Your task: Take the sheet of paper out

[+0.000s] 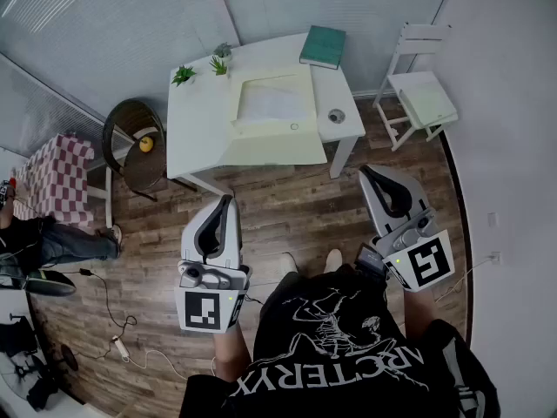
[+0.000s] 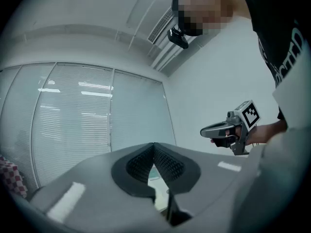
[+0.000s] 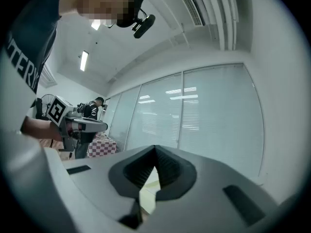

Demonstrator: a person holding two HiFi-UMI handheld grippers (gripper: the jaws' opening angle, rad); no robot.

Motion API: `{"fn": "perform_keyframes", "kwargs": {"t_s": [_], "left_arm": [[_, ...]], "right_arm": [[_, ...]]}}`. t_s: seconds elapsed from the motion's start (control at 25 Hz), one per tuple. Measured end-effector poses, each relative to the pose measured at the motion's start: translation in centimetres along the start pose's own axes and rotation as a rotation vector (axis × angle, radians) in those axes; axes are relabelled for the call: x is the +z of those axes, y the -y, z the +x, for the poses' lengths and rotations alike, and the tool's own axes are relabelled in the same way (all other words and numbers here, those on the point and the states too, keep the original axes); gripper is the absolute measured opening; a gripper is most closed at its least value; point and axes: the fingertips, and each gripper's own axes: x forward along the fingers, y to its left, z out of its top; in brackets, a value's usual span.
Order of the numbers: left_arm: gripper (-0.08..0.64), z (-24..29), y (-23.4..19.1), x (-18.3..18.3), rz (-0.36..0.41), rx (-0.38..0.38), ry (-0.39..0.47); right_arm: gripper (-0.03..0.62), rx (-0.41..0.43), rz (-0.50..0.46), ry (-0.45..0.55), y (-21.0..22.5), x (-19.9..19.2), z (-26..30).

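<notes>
We hold the left gripper (image 1: 227,200) and right gripper (image 1: 365,171), jaws closed on nothing, well apart from the table (image 1: 198,124), where the sheet of paper (image 1: 274,103) lies at the yellow folder (image 1: 270,146), inside or atop we cannot tell.

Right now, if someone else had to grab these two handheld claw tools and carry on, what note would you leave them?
Left gripper: jaws together, empty, held in the air over the wooden floor, short of the table.
Right gripper: also shut and empty.
The white sheet of paper lies on the pale yellow flat tray on the white rectangular table, untouched. A green book sits at the table's far corner.
Done: nothing yet.
Left: step up to the table, open a gripper and take the sheet out.
</notes>
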Motion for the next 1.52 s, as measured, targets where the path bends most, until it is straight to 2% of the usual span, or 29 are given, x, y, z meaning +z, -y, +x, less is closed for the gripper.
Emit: {"fn": "perform_keyframes", "kwargs": {"t_s": [0.12, 0.44, 0.76, 0.92, 1.12, 1.24, 1.36, 1.52], "left_arm": [[0.011, -0.1, 0.5, -2.5, -0.003, 0.011, -0.064], [0.012, 2.1, 1.8, -2.4, 0.025, 0.037, -0.048], [0.011, 4.1, 3.7, -3.5, 0.003, 0.064, -0.091], [0.011, 5.3, 3.1, -3.9, 0.016, 0.091, -0.079], [0.012, 7.0, -0.2, -5.5, -0.001, 0.108, -0.087], [0.012, 9.0, -2.9, -6.6, -0.002, 0.089, -0.082], [0.012, 11.5, -6.4, -8.1, -0.027, 0.047, -0.108], [0.012, 15.1, -11.9, -8.6, -0.035, -0.01, -0.1]], "right_arm": [[0.012, 0.007, -0.001, 0.005, 0.6, -0.1, -0.1], [0.012, 0.028, 0.02, 0.048, 2.8, -0.5, -0.7], [0.012, 0.076, 0.012, 0.028, 4.6, -1.8, -0.9], [0.012, 0.104, 0.009, 0.021, 5.8, -2.5, 0.3], [0.012, 0.131, 0.001, -0.001, 5.9, -3.5, 4.3], [0.012, 0.135, -0.011, -0.008, 6.0, -4.0, 8.1], [0.012, 0.107, -0.019, -0.022, 6.3, -4.1, 12.4], [0.012, 0.046, -0.019, -0.035, 7.2, -3.4, 17.9]]}}
